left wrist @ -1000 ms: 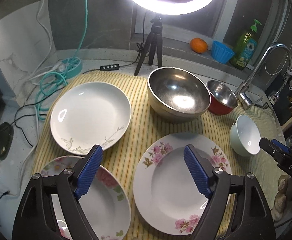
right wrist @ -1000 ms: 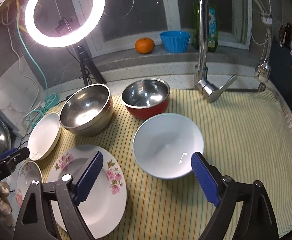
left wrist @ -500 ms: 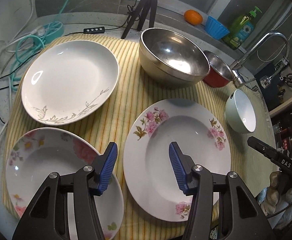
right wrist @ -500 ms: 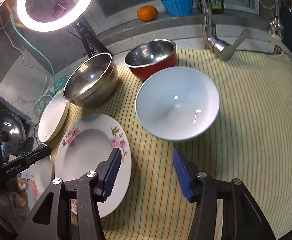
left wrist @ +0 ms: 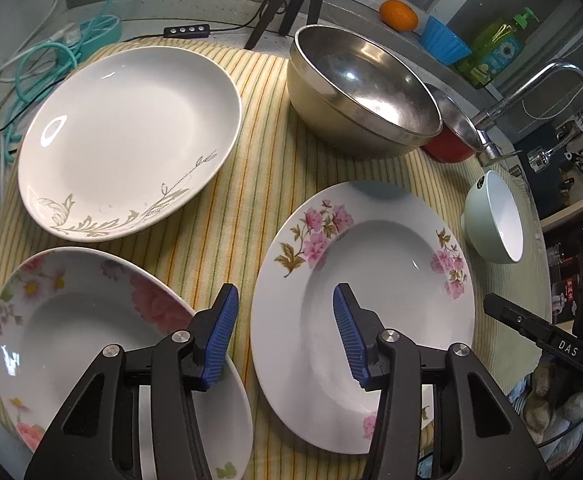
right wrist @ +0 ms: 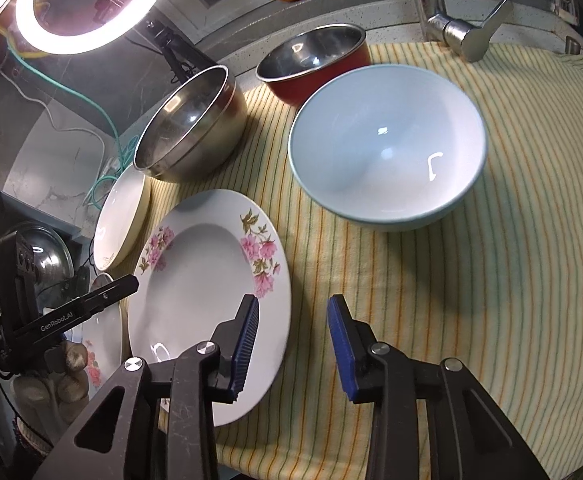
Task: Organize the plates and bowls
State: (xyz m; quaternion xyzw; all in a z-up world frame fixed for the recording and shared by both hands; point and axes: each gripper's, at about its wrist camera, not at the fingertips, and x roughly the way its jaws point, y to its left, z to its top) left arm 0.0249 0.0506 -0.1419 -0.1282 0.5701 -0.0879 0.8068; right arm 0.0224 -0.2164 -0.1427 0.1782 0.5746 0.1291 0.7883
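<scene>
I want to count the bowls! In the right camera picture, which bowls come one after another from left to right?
Big steel bowl → red bowl with the shiny inside → pale blue bowl.

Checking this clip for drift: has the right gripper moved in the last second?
Yes. The right gripper has advanced and dropped toward the striped cloth; the pale bowl looms larger, and its jaws are closer together.

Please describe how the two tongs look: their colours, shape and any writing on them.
Both tongs, left tongs and right tongs, have black angular plastic arms with silver rivets and blue ribbed pads. Seen from the opposite camera, the left one reads "GenRobot.AI" and the right one "DAS". A gloved hand holds the left.
</scene>
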